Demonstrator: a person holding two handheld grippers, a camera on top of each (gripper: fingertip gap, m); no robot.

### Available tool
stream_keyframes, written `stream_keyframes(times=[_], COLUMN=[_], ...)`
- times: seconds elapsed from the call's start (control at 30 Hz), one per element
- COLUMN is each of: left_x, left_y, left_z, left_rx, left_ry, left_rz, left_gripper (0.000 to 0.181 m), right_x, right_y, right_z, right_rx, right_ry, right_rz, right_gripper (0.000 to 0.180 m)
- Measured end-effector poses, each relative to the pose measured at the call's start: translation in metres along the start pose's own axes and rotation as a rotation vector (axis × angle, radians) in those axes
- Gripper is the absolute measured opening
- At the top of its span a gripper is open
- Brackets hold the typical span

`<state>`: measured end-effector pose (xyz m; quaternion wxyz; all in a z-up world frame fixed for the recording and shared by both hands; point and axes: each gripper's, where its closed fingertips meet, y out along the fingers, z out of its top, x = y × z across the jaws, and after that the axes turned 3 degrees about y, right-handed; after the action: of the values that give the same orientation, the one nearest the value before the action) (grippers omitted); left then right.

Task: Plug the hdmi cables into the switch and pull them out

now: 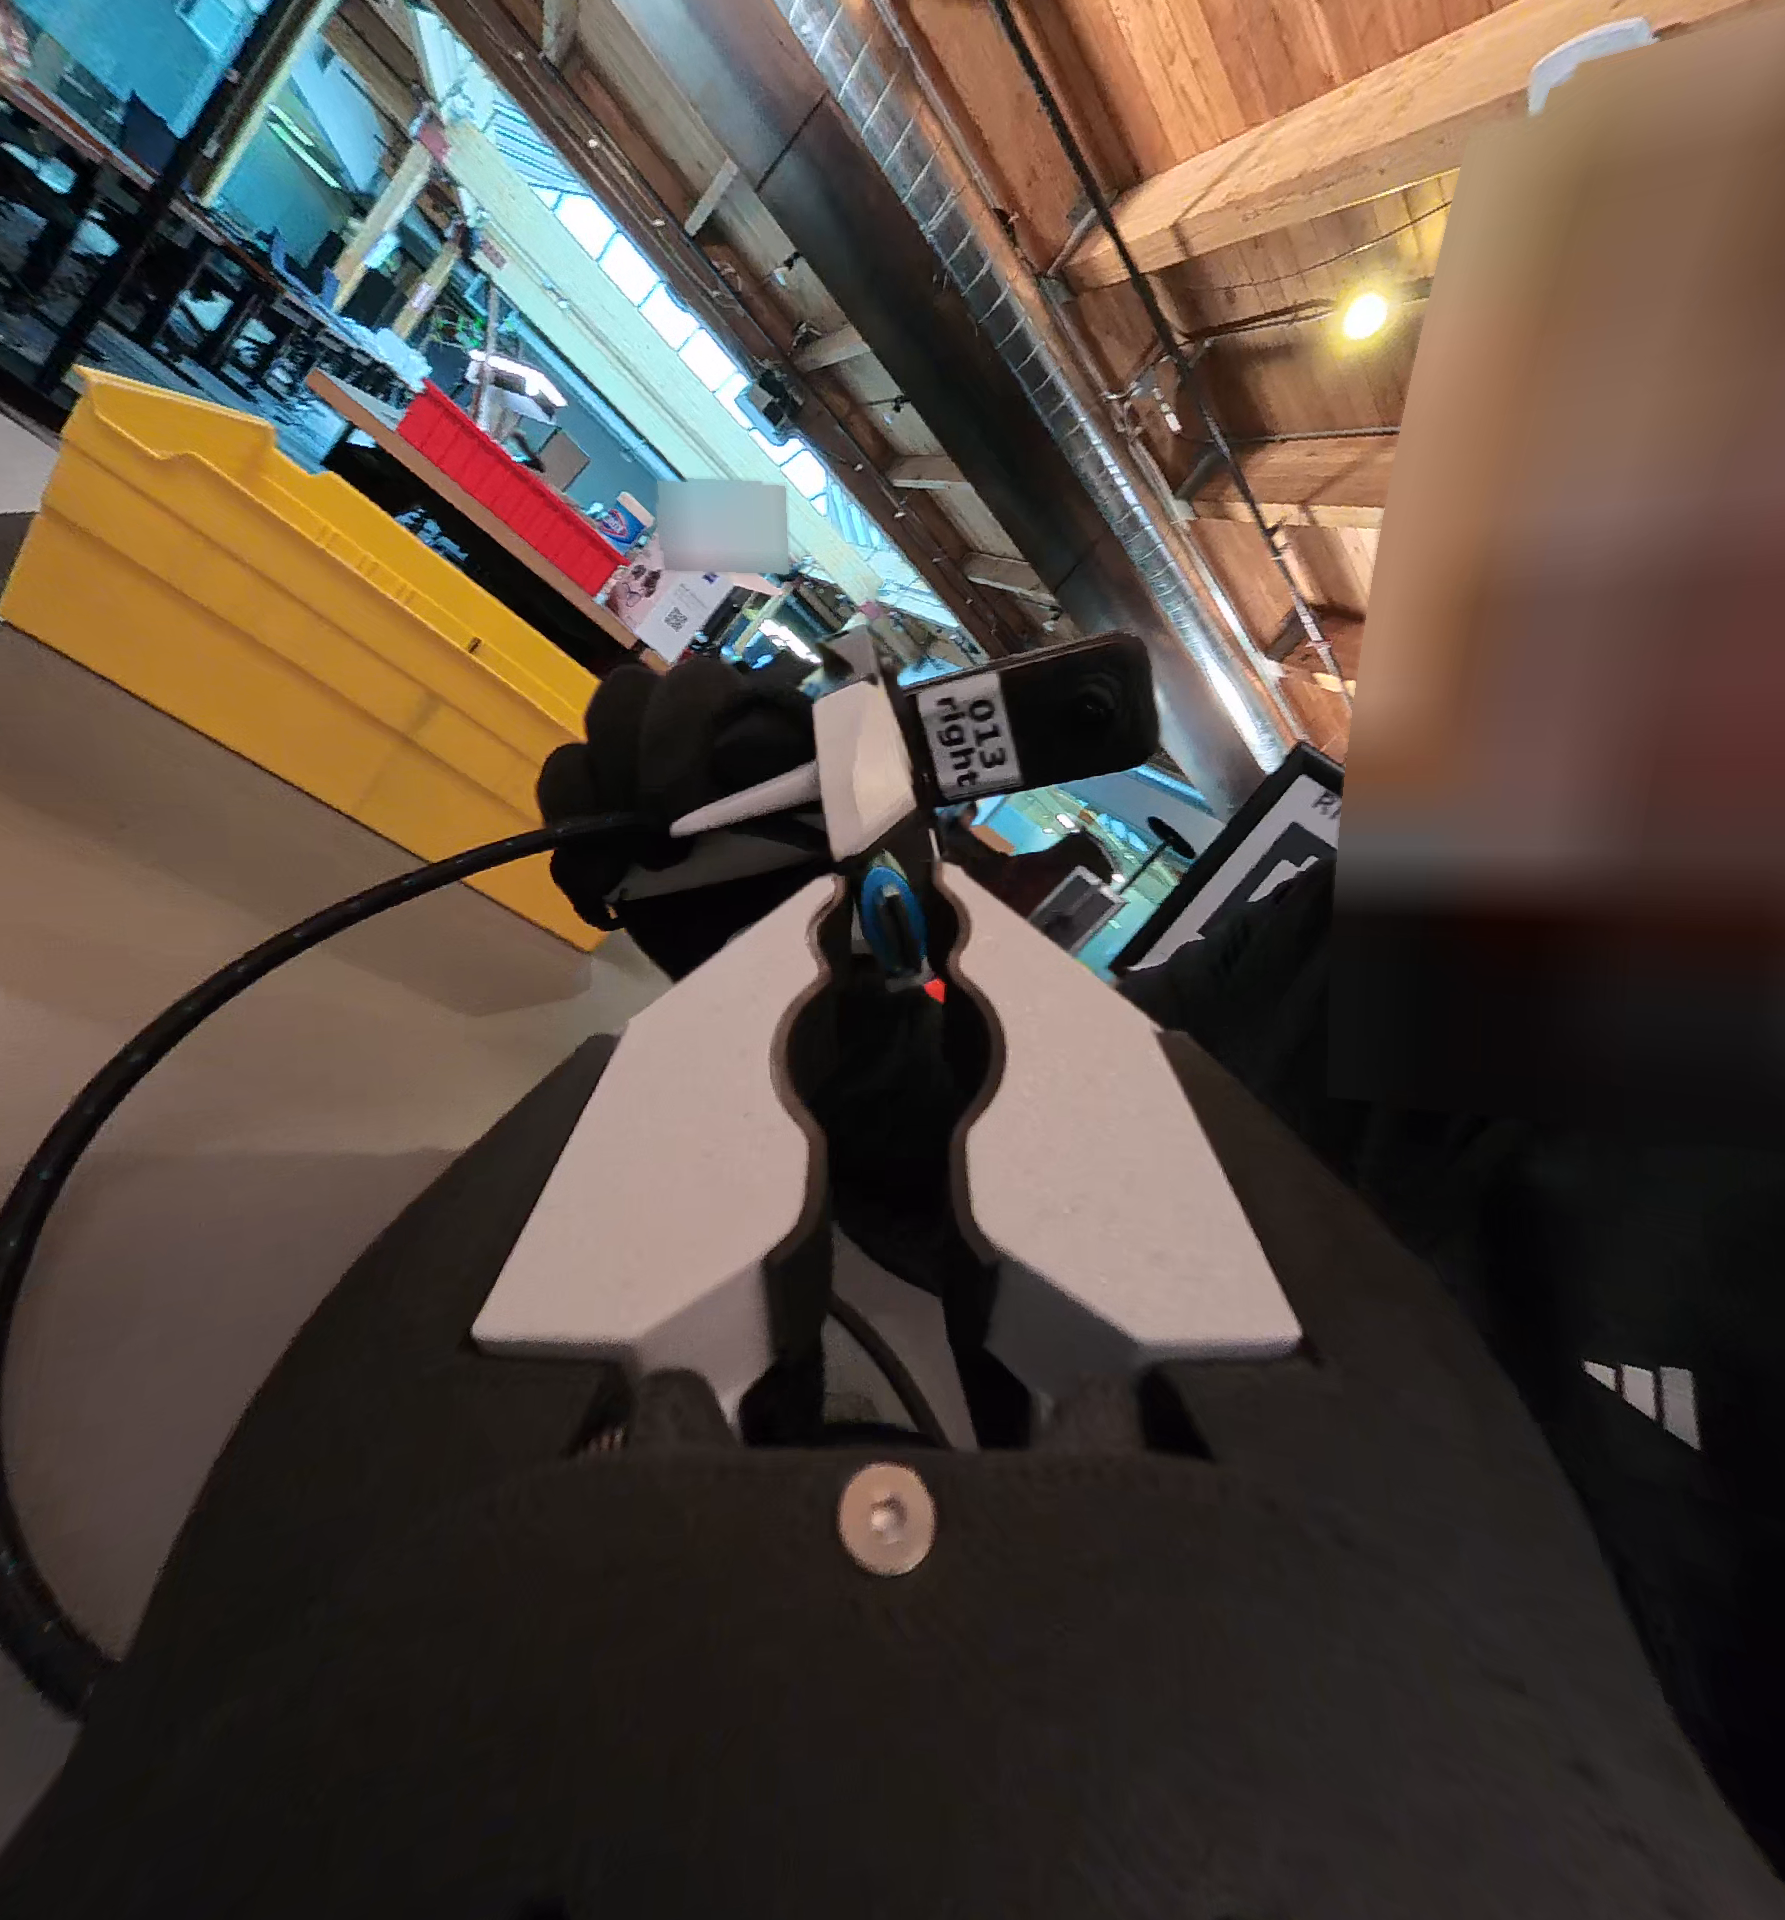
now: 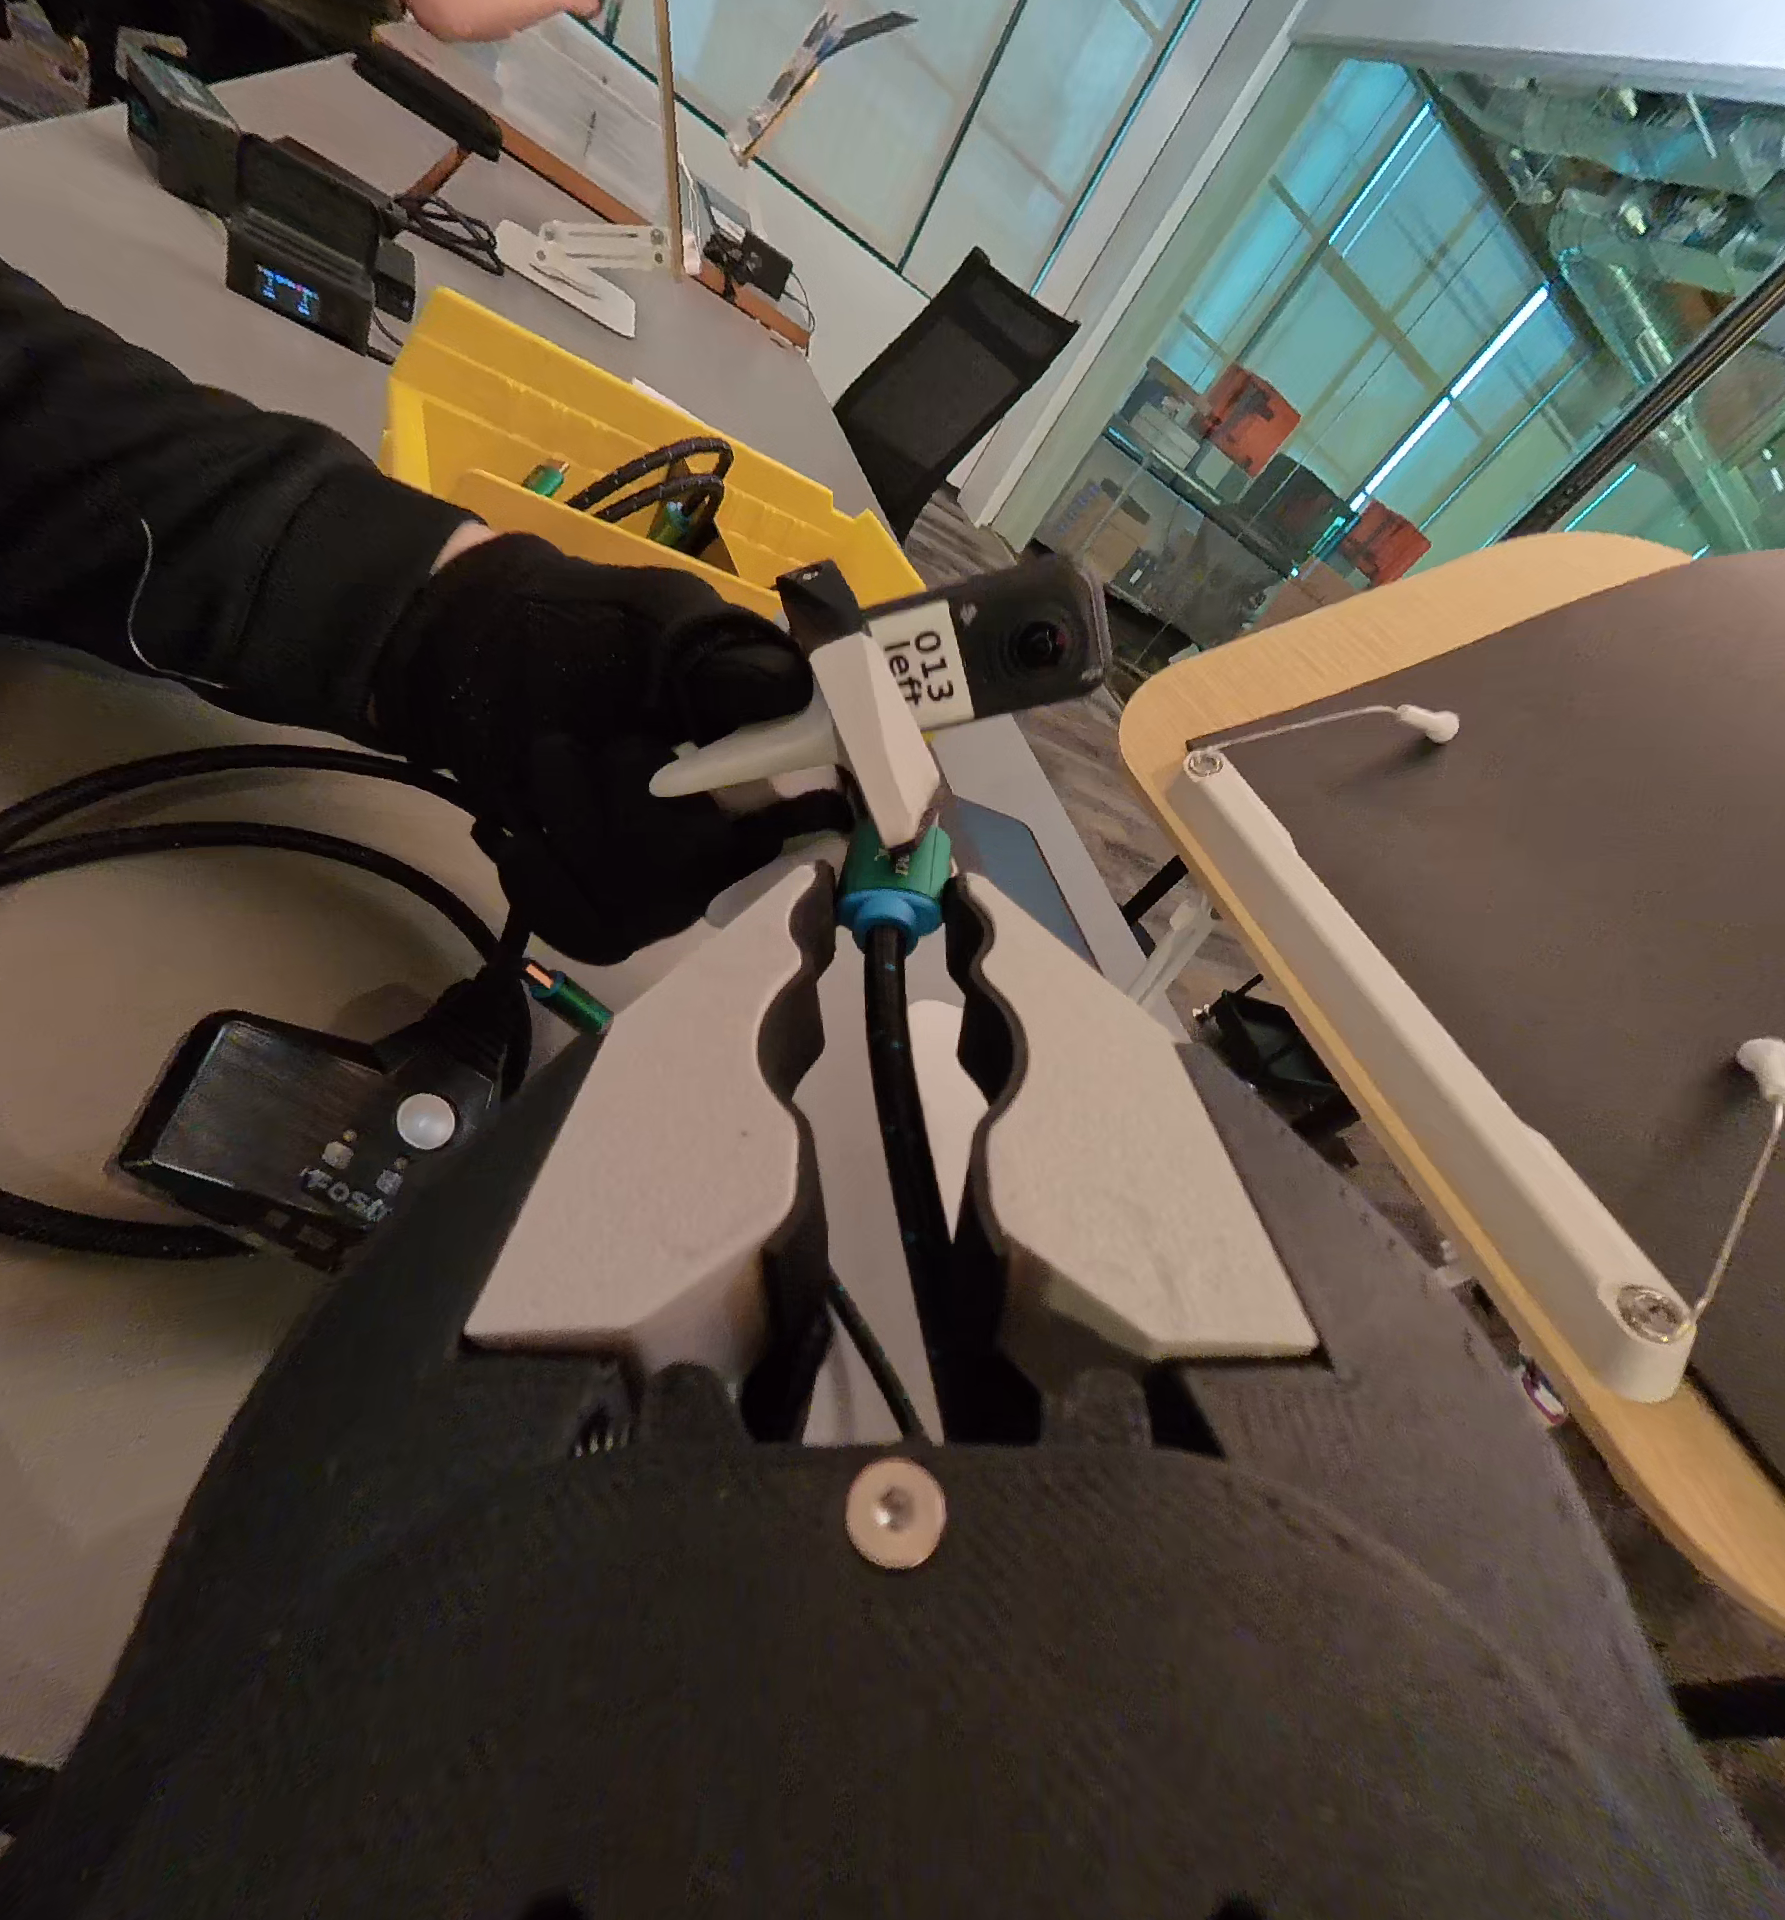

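Note:
A black HDMI cable (image 2: 898,1091) ends in a green plug (image 2: 893,852) with a blue collar (image 2: 888,914), held in the air above the grey table. My right gripper (image 2: 893,896) is shut on the collar, and the cable runs back between its fingers. My left gripper (image 2: 893,816) pinches the green plug from the far side. In the left wrist view my left gripper (image 1: 890,896) is closed on the blue collar (image 1: 888,920), with the right gripper (image 1: 867,831) just beyond. The black switch (image 2: 264,1132) lies on the table at lower left with a black cable plugged in. A loose green plug (image 2: 571,1003) lies beside it.
A yellow bin (image 2: 597,436) with more cables stands behind the gloved hand and also shows in the left wrist view (image 1: 275,623). A second table with a black mat (image 2: 1594,935) is close on the right. Small black devices (image 2: 296,249) sit far left, and a chair (image 2: 950,364) beyond. The grippers are tip to tip, or close to it. The black switch (image 2: 264,1132) lies around 12 centimetres away from my right fingertips.

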<state>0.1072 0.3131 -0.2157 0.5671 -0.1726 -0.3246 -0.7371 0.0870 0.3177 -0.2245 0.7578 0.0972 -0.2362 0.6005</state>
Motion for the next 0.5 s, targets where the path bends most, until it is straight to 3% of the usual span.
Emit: stream_keyframes(times=[0.13, 0.3, 0.5], left_x=[-0.016, -0.028, -0.037], left_y=[-0.006, -0.022, -0.031], left_z=[0.004, 0.016, 0.008], left_rx=[-0.008, 0.011, -0.154], left_ry=[0.035, 0.091, 0.223], left_rz=[0.128, 0.258, 0.452], left_gripper=[0.024, 0.028, 0.039], right_x=[0.000, 0.005, 0.023], right_y=[0.000, -0.001, -0.012], right_z=[-0.008, -0.016, -0.033], right_rx=[-0.018, -0.046, -0.083], right_ry=[0.017, 0.028, 0.069], right_rz=[0.010, -0.005, -0.060], right_gripper=[0.020, 0.020, 0.020])
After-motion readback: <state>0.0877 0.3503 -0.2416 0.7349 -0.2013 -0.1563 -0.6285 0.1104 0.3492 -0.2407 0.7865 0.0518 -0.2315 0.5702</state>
